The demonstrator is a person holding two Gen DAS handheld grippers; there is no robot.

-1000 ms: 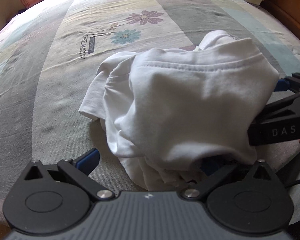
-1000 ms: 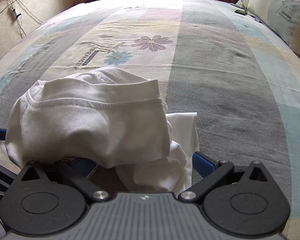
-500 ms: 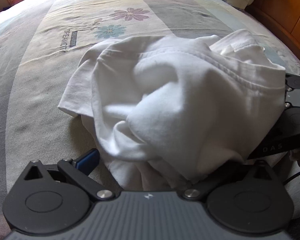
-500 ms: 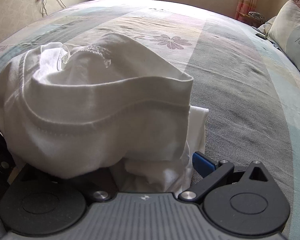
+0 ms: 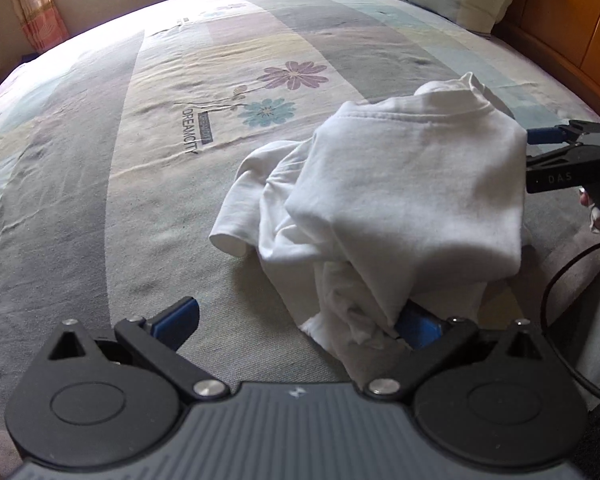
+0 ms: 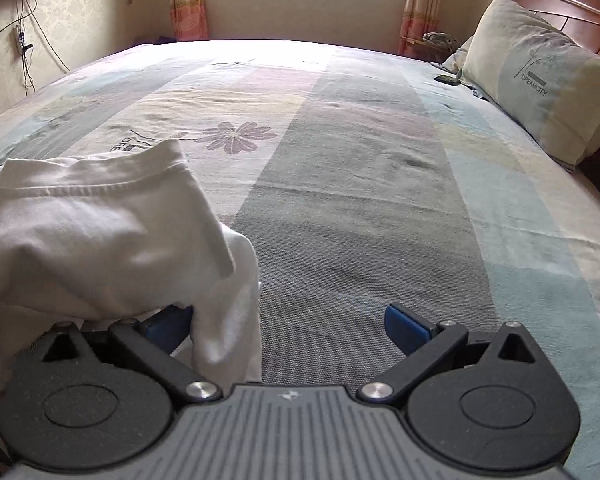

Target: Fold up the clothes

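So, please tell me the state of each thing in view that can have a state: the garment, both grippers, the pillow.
white garment: crumpled in a heap on the bed, not folded flat.
left gripper: open, cloth draped over its right finger.
right gripper: open, cloth draped over its left finger.
pillow: propped against the headboard.
bedsheet: spread out, lightly wrinkled.

"DREAMCITY" is printed in dark capitals on the bedsheet (image 5: 100,184) beside its flower pattern, at (image 5: 191,131) in the left wrist view; in the right wrist view a white garment (image 6: 100,232) covers all but "ORE". The same word stands on the pillow (image 6: 540,92) by the headboard. The letters "DAS" are on the side of the right gripper (image 5: 556,178).
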